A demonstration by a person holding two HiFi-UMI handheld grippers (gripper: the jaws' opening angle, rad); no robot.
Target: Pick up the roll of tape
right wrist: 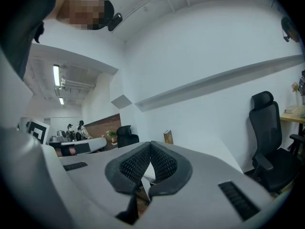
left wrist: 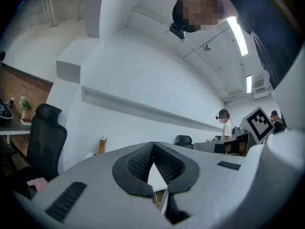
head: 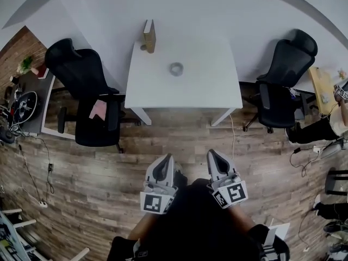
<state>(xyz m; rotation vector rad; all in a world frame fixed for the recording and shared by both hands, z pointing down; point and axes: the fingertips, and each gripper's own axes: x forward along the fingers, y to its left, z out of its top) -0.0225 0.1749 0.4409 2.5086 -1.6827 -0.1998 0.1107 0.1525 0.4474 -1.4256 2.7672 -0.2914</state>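
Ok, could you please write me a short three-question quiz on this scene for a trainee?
1. True or false: the roll of tape lies on the white table.
2. What stands upright near the table's far edge? A) a brown book B) a mug C) a lamp
3. Fill in: the jaws of the left gripper and the right gripper are both ____, with nothing between them.
Key: 1 true; 2 A; 3 shut.
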